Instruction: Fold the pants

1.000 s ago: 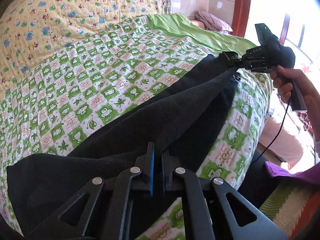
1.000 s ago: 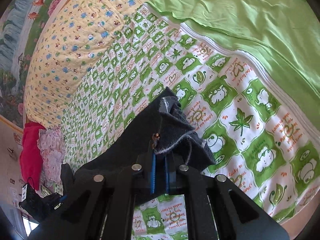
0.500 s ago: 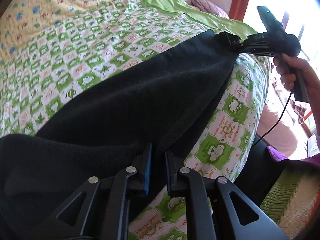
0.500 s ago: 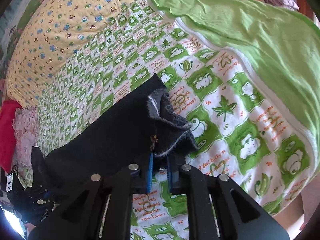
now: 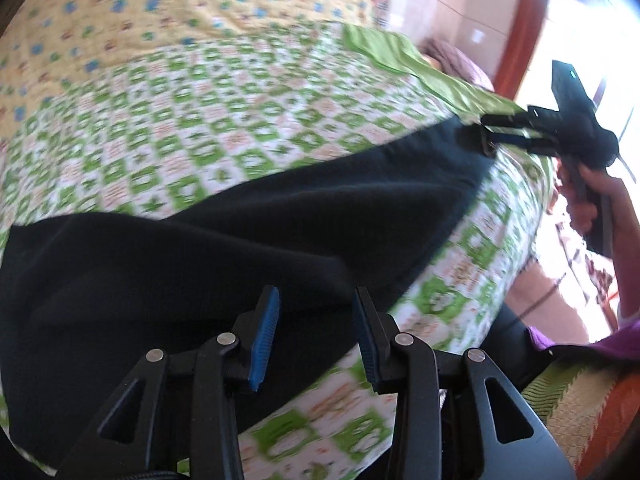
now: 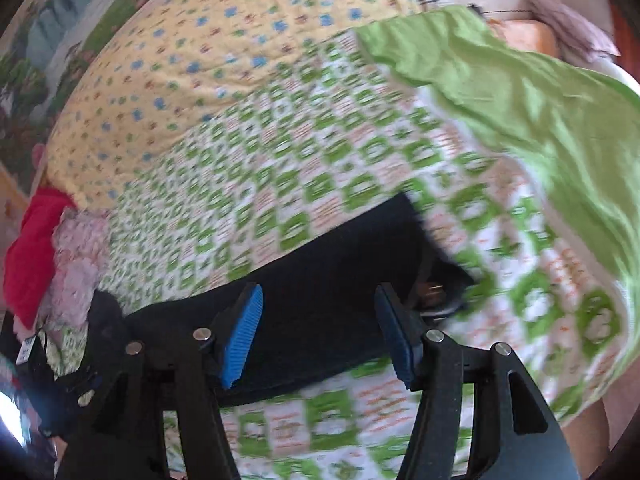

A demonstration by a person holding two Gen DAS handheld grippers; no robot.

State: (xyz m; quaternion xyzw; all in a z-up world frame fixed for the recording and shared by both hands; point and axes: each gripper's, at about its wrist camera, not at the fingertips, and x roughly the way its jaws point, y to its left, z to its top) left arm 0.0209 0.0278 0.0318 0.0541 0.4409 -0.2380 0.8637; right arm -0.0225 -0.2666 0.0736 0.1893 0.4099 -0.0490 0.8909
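Observation:
The black pants [image 5: 248,240] lie flat in a long strip on the green-and-white checked bedspread [image 5: 224,128], near the bed's front edge. My left gripper [image 5: 316,332] is open just above one end of the pants, holding nothing. My right gripper [image 6: 320,332] is open above the other end of the pants [image 6: 340,280], holding nothing. The right gripper also shows in the left wrist view [image 5: 492,136], at the far end of the pants, held by a hand.
A yellow patterned quilt [image 5: 140,20] covers the back of the bed. A plain green sheet [image 6: 540,112] lies to the right. A red cloth [image 6: 32,248] and pink fabric [image 6: 76,264] sit at the bed's left end. A bright window [image 5: 580,40] is at the right.
Both grippers have opened and let go of the pants. The pants, held stretched and lifted a second ago, now lie flat on the bedspread. Both grippers have drawn back a little.

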